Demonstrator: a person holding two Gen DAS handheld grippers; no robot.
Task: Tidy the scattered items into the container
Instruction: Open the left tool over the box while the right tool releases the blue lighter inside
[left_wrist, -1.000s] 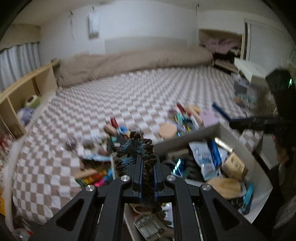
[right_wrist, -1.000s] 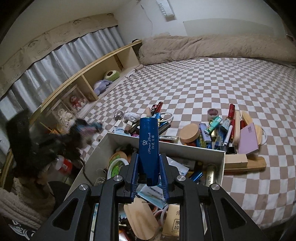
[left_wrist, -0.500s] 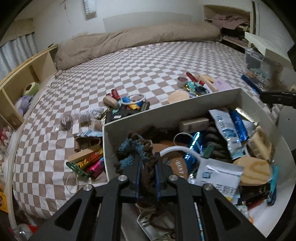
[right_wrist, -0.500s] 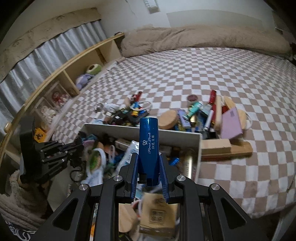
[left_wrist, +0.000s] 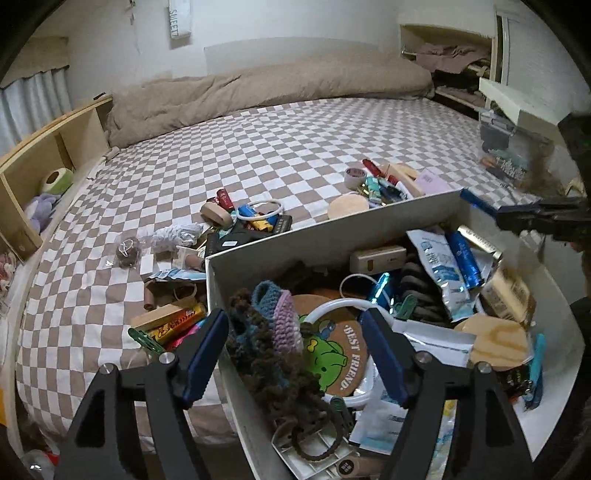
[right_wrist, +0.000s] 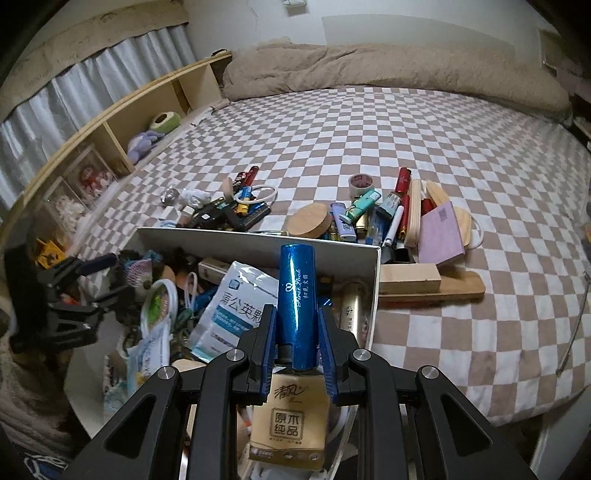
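Note:
An open white box crammed with packets and small goods stands at the near edge of the checkered bed. My left gripper hangs over its left end, jaws opening wide. The brown, blue and purple crocheted piece lies loose between them on the box's contents, no pad touching it. My right gripper is shut on a shiny blue tube, held upright over the box. The left gripper shows at that view's left. Scattered items lie in two piles beyond the box.
A wooden block on a board and a purple notebook lie right of the box. A wooden shelf with toys runs along the bed's left side. A beige duvet is bunched at the far end.
My left gripper's jaws have spread apart and let go of the crocheted piece, which now rests in the box. Both grippers sank lower over the box. The right still grips the tube.

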